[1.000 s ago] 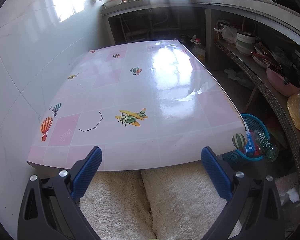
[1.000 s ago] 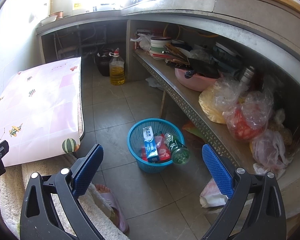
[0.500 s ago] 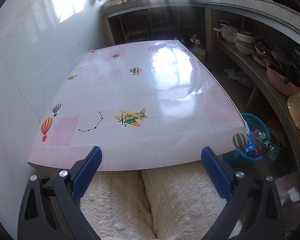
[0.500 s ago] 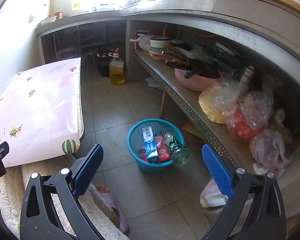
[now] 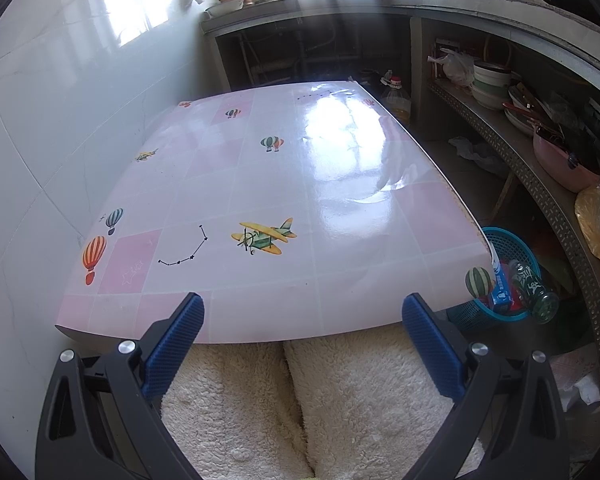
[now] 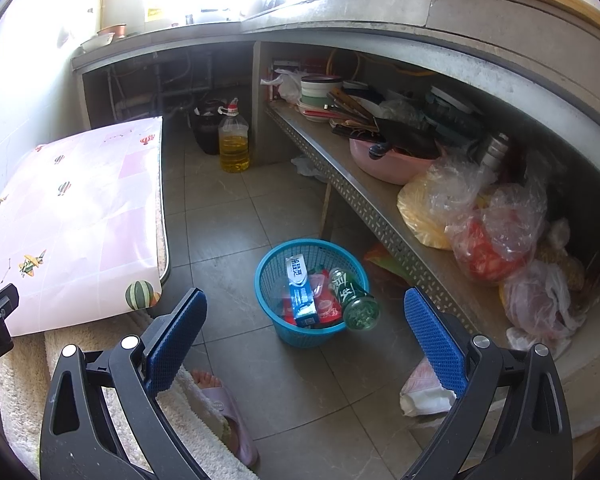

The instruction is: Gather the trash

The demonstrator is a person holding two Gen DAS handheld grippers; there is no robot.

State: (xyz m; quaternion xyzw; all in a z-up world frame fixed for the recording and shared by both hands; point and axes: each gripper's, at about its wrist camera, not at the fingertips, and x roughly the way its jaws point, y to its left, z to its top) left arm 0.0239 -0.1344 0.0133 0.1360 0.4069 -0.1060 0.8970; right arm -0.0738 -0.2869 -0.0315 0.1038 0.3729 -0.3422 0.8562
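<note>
Nothing had moved since the earlier frames; both grippers kept their place. On the floor beside the table (image 6: 80, 208), the blue basket (image 6: 268, 276) held a green bottle (image 6: 352, 298) leaning over the rim, long axis tilted, its base toward the camera, and a blue box (image 6: 300, 294) standing on end. Left gripper (image 5: 302, 338) and right gripper (image 6: 305, 336) were spread wide, holding nothing

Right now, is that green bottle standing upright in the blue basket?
No, tipped. The green bottle leans on the blue basket rim, its base poking out over the edge.
</note>
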